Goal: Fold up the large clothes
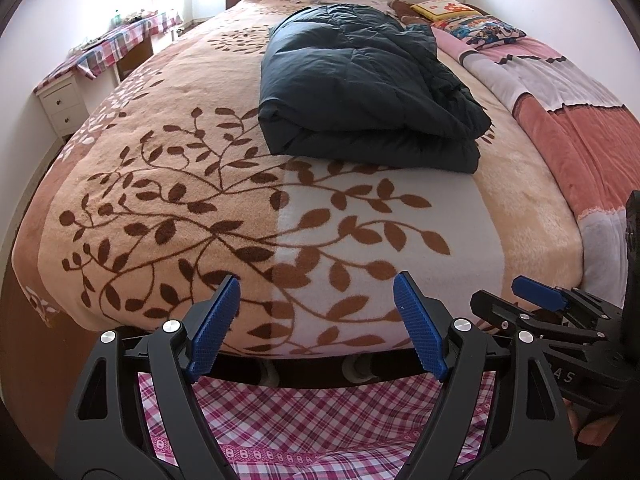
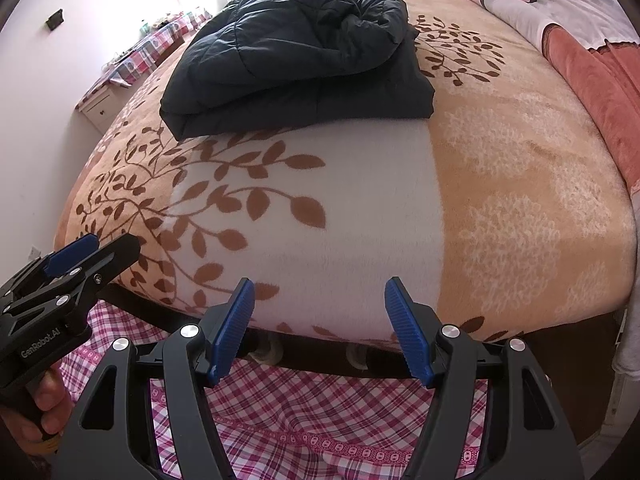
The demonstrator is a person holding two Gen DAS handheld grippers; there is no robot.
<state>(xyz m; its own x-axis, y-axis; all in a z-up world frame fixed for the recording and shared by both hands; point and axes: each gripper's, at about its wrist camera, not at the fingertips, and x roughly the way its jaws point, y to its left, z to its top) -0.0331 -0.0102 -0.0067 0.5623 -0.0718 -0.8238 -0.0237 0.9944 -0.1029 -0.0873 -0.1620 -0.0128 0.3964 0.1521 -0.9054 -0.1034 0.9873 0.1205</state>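
Note:
A dark quilted jacket [image 1: 360, 84] lies folded into a thick bundle on the bed's leaf-patterned blanket [image 1: 180, 184], well beyond both grippers. In the right wrist view the jacket [image 2: 296, 56] sits up and to the left, its top layer rumpled. My left gripper [image 1: 318, 286] hangs open over the foot edge of the bed, nothing between its blue pads. My right gripper [image 2: 319, 290] is open too, empty, over the same edge. Each gripper shows at the side of the other's view: the right gripper [image 1: 540, 300] and the left gripper [image 2: 80, 256], held by a hand [image 2: 48, 408].
A pink folded quilt [image 1: 560, 96] and patterned pillows [image 1: 472, 20] line the bed's right side. A pink checked sheet [image 1: 320, 420] hangs below the bed's foot. A white drawer unit [image 1: 64, 104] and a covered desk [image 1: 112, 44] stand along the left wall.

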